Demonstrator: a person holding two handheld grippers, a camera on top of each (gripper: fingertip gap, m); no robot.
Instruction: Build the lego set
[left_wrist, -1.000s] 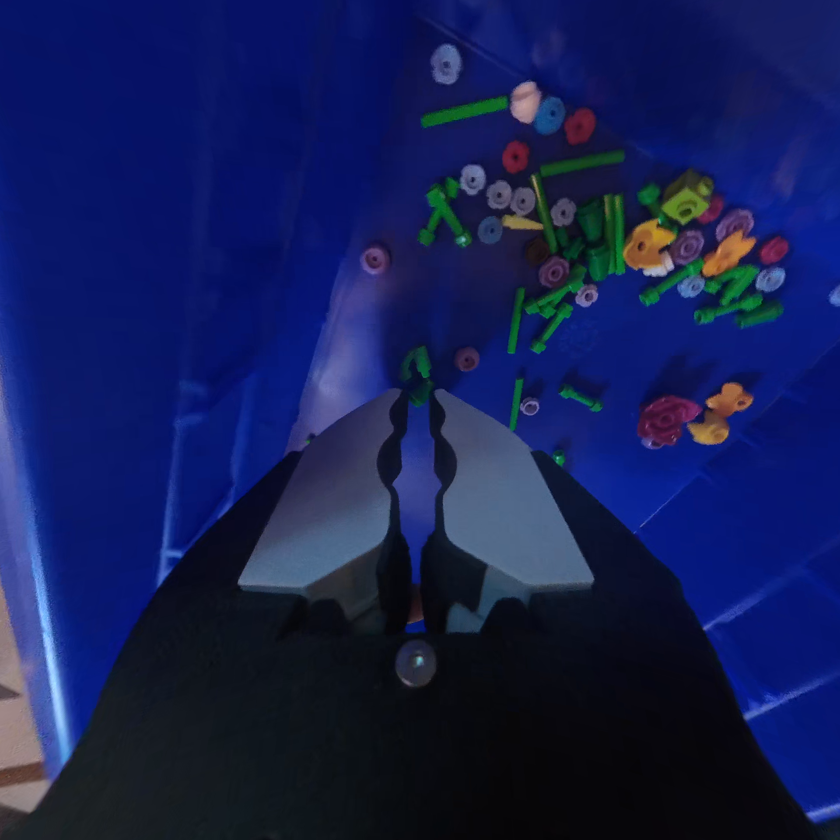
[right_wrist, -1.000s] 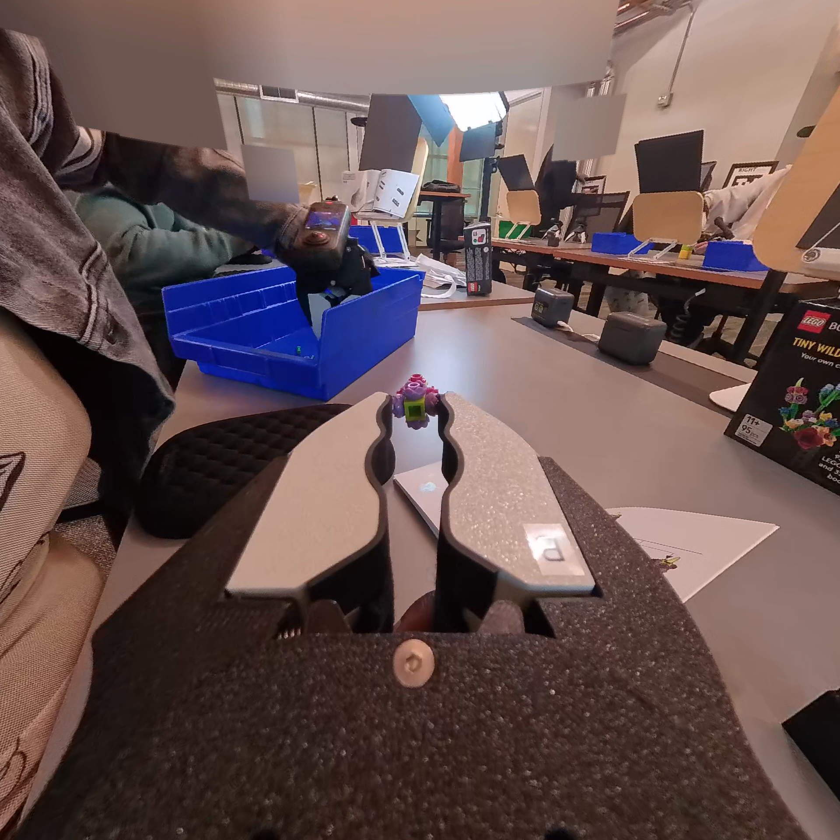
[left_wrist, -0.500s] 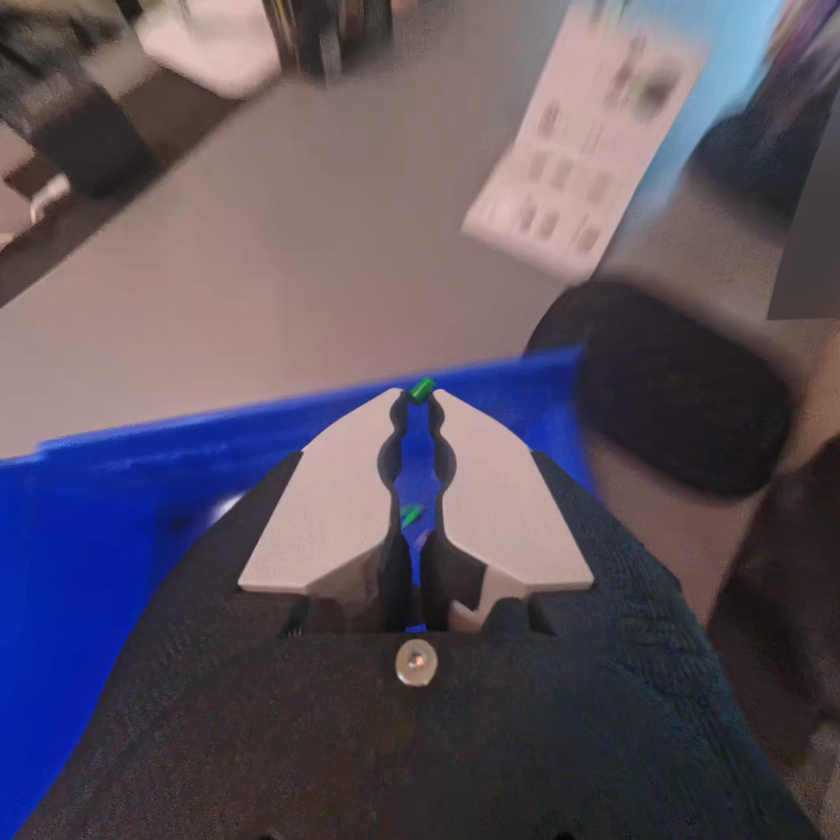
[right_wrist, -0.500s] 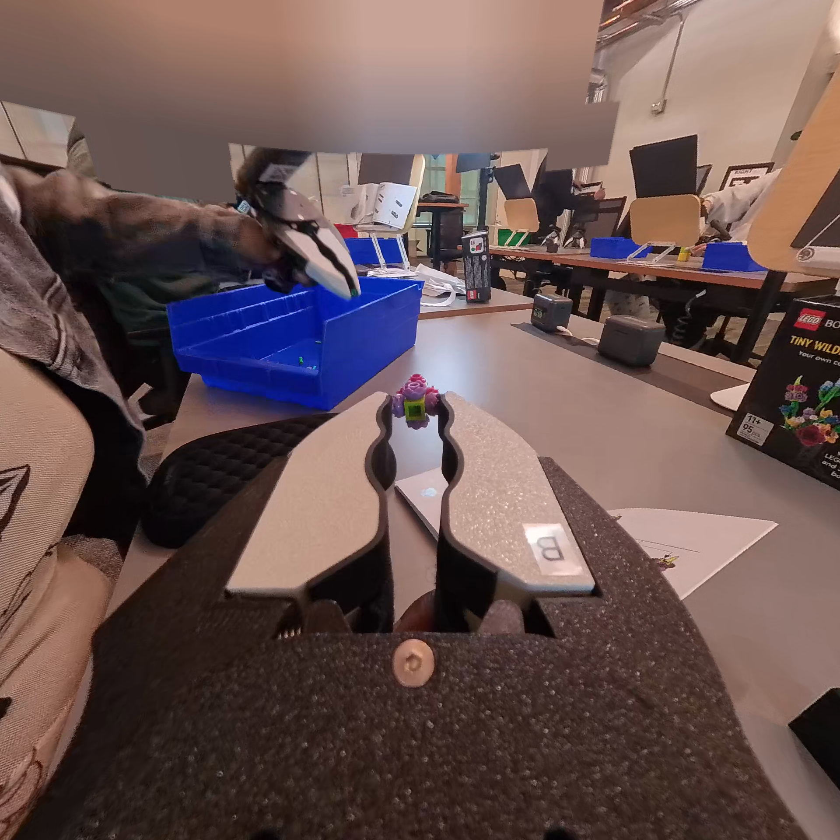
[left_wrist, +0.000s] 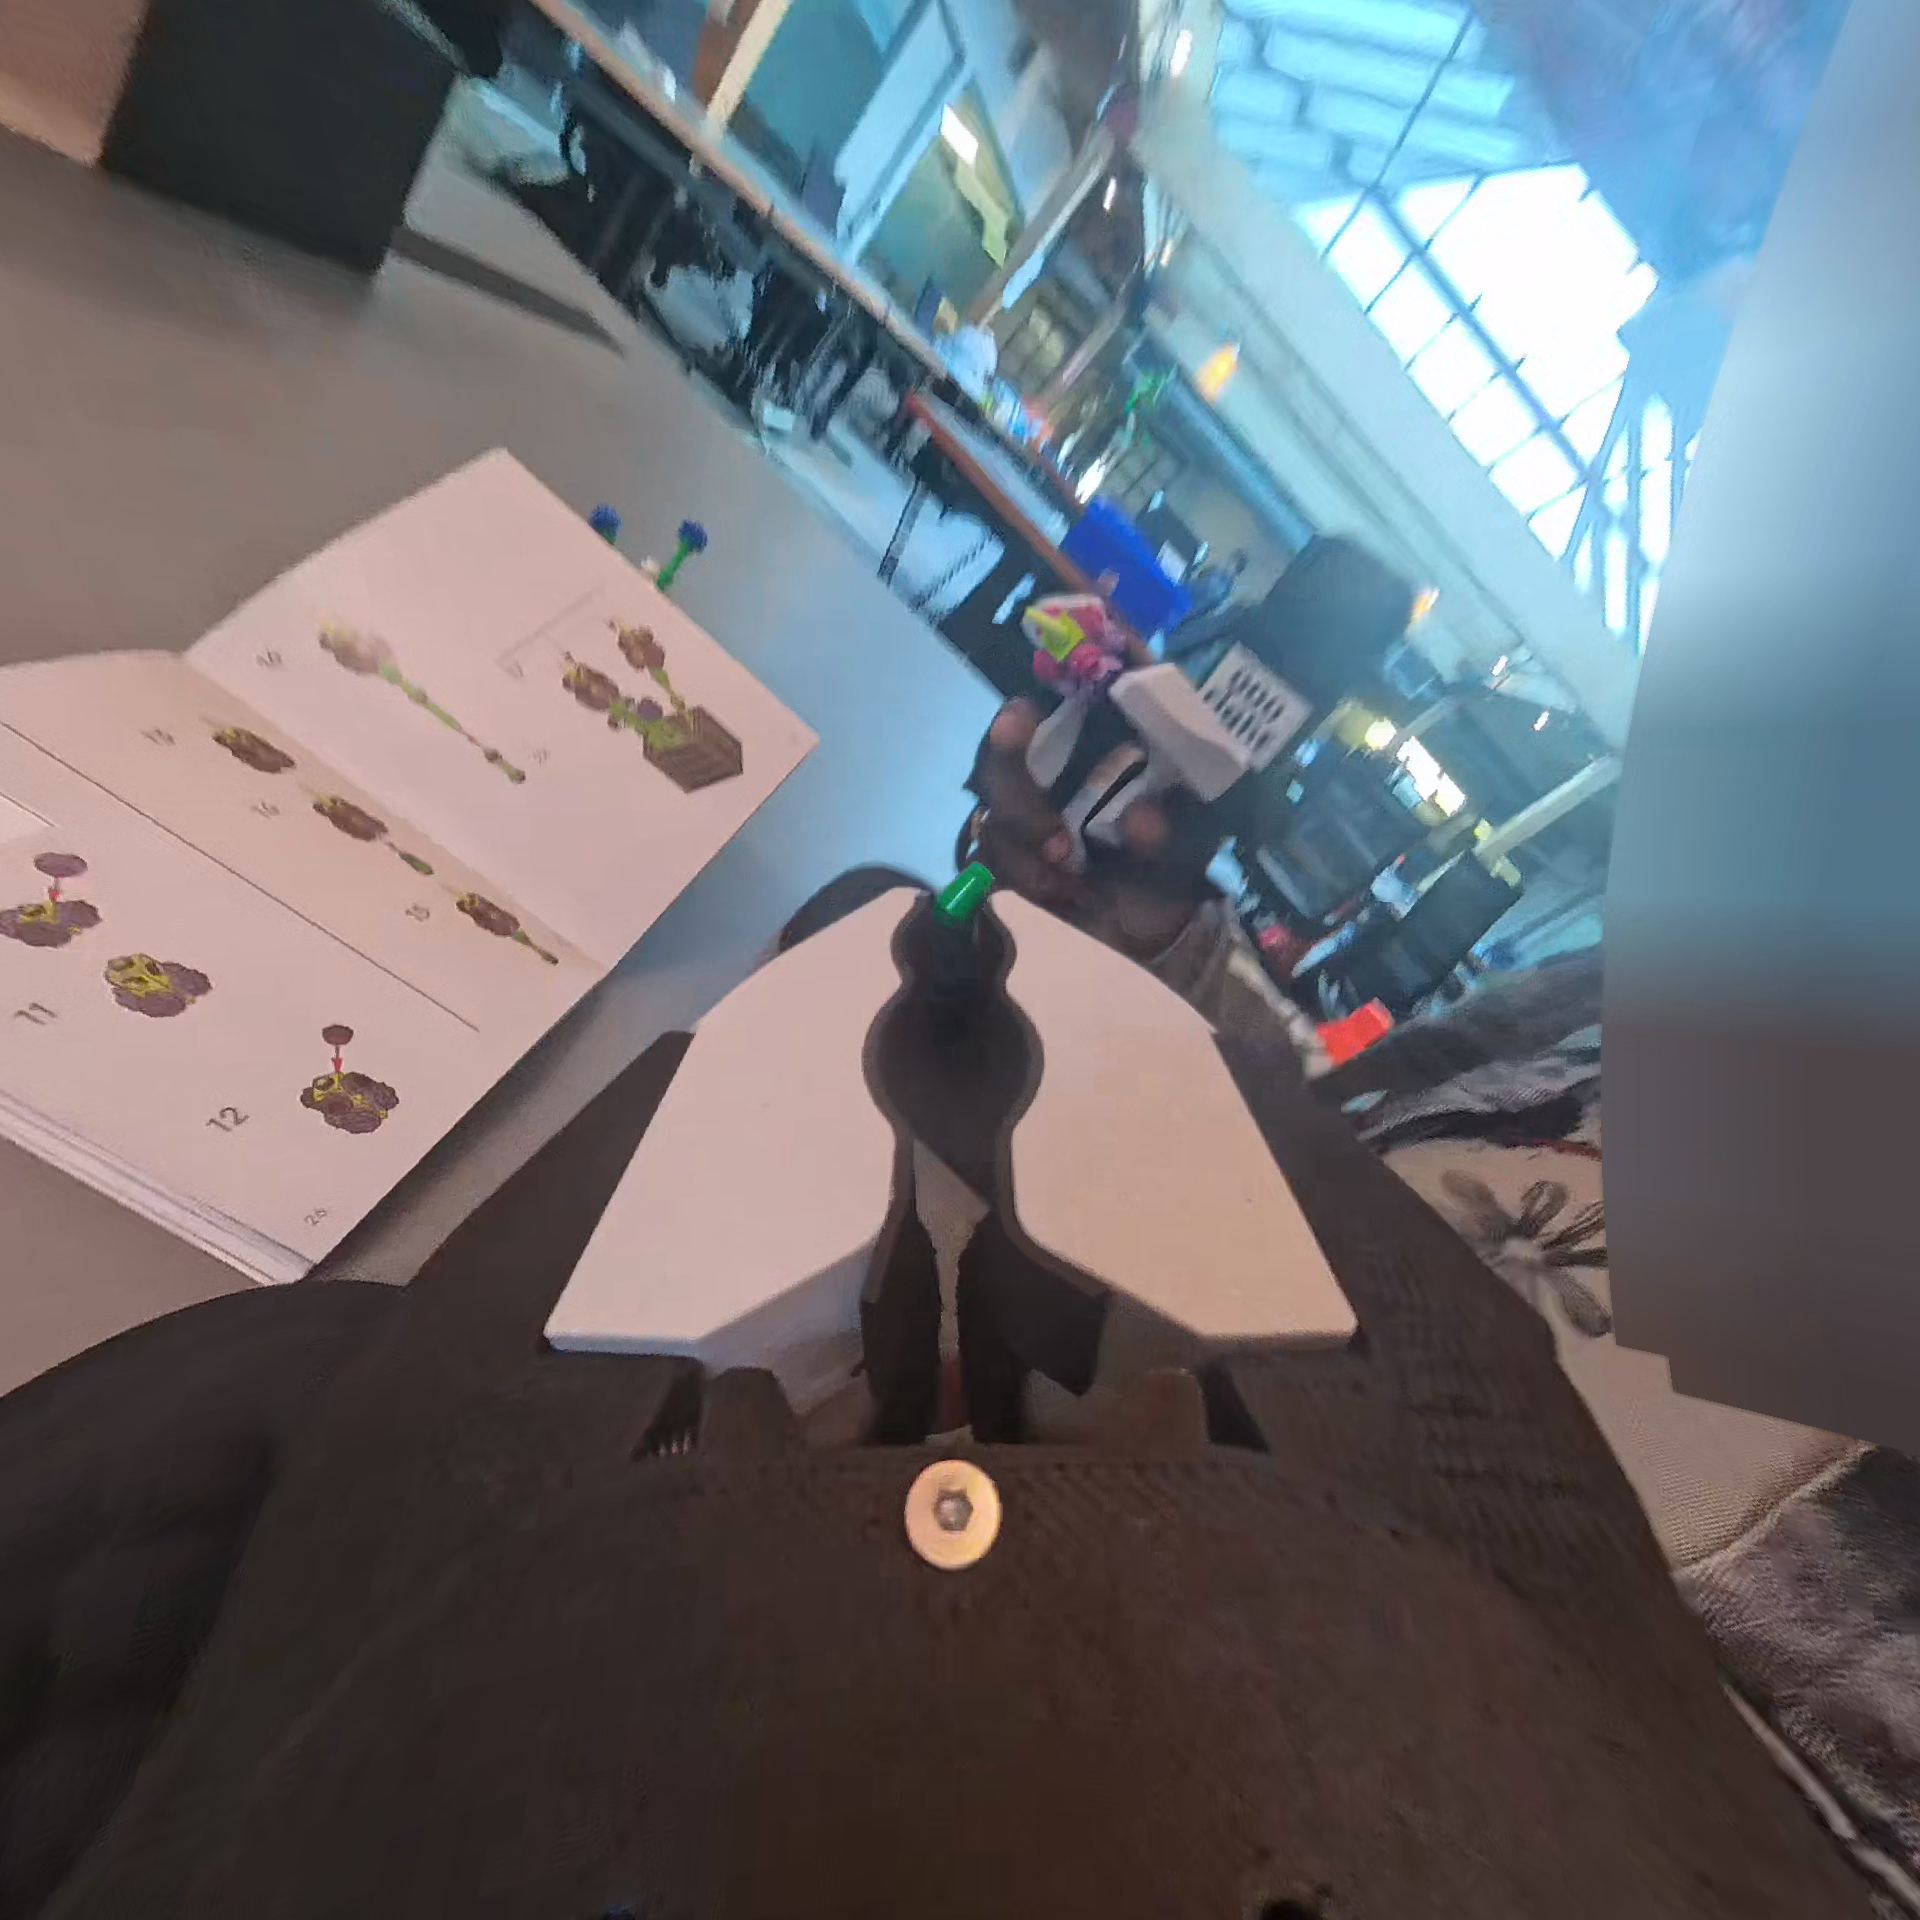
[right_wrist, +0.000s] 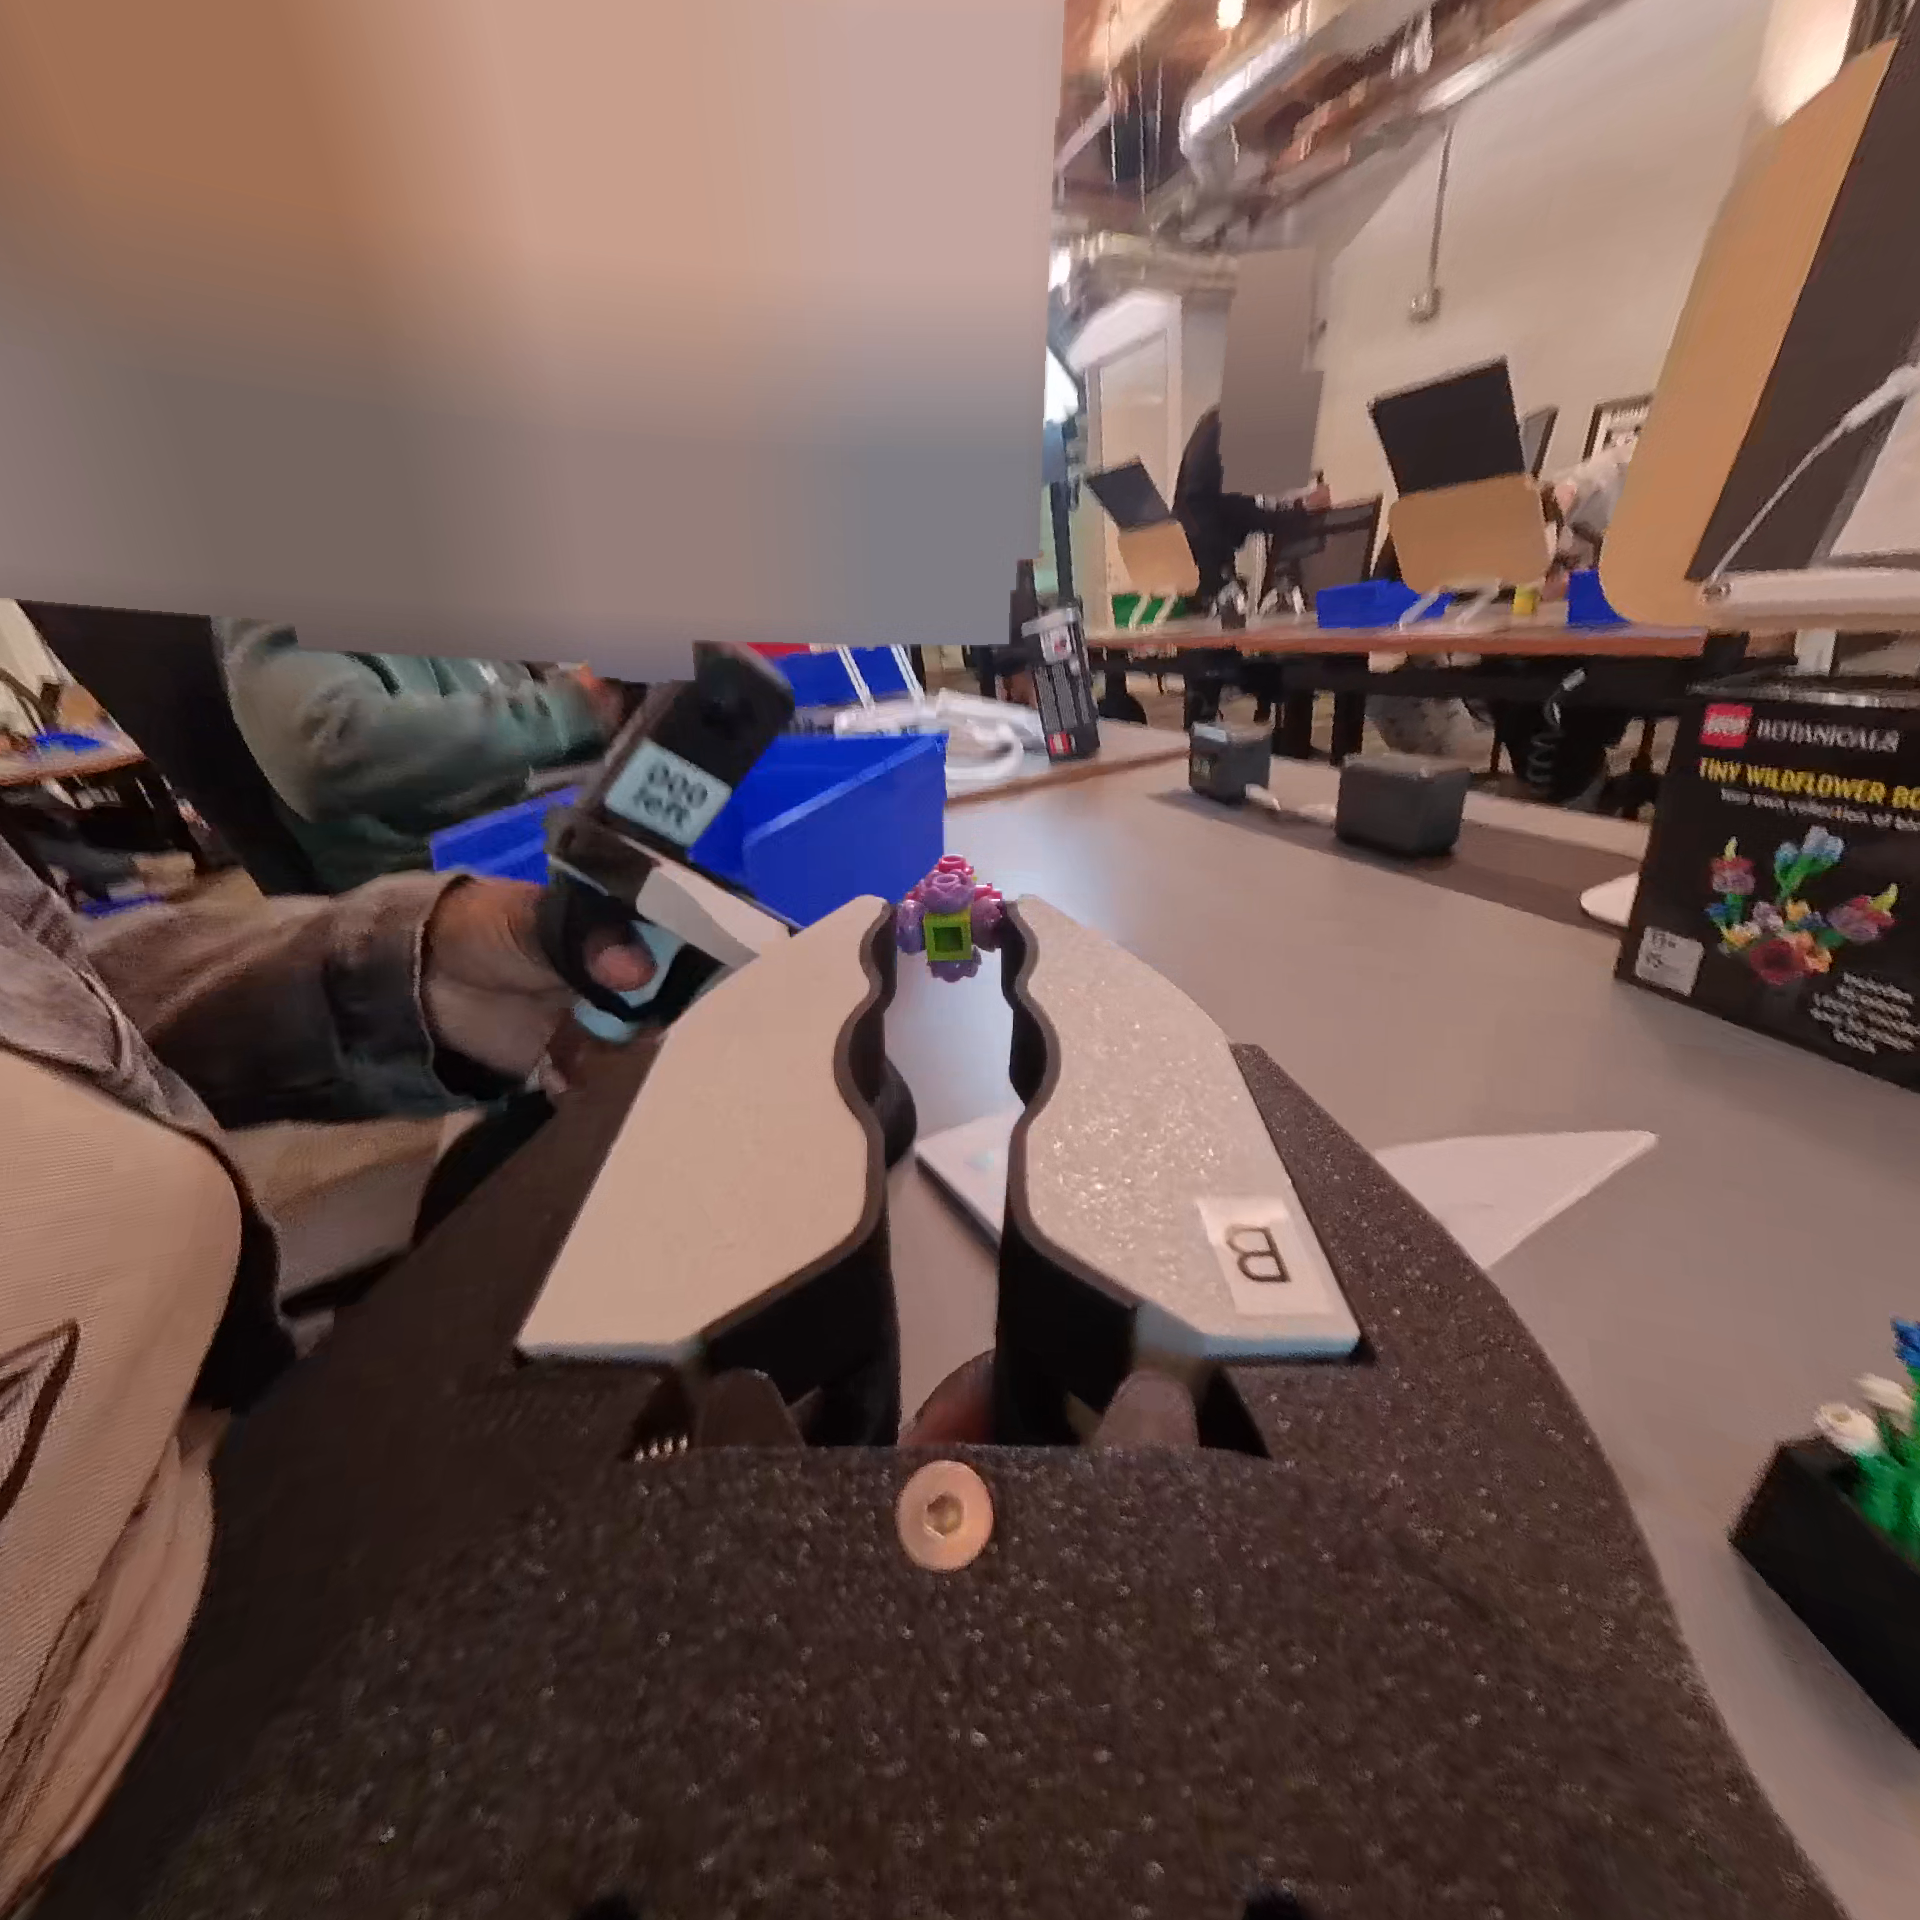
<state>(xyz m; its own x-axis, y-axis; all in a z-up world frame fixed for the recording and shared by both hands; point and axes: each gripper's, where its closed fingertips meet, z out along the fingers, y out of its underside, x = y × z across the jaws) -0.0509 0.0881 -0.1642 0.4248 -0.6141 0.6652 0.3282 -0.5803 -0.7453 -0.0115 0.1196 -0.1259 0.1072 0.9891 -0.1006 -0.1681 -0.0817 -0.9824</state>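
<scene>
- The left tool is pinching a small green plastic peg at its very tips, the peg poking out above the two grey fingers.
- The right tool is clamped on a small purple flower cluster with a lime-green square centre, held between its fingertips above the grey worktop.
- In the left wrist view the right tool shows farther off, beyond the green peg, with the flower cluster at its tips; the two pieces are near each other but apart.
- In the right wrist view the left tool comes in from the left, its tips just beside the right tool's left finger.
- An open white instruction booklet with pictures of purple flowers lies flat on the worktop, left of the left tool.
- Two small blue-headed flowers on green stems stand just past the booklet's far edge.
- A blue plastic parts bin sits on the worktop behind the left tool.
- A black product box printed with flowers stands at the right.
- A black planter base with green and white pieces sits at the right edge, near the right tool.
</scene>
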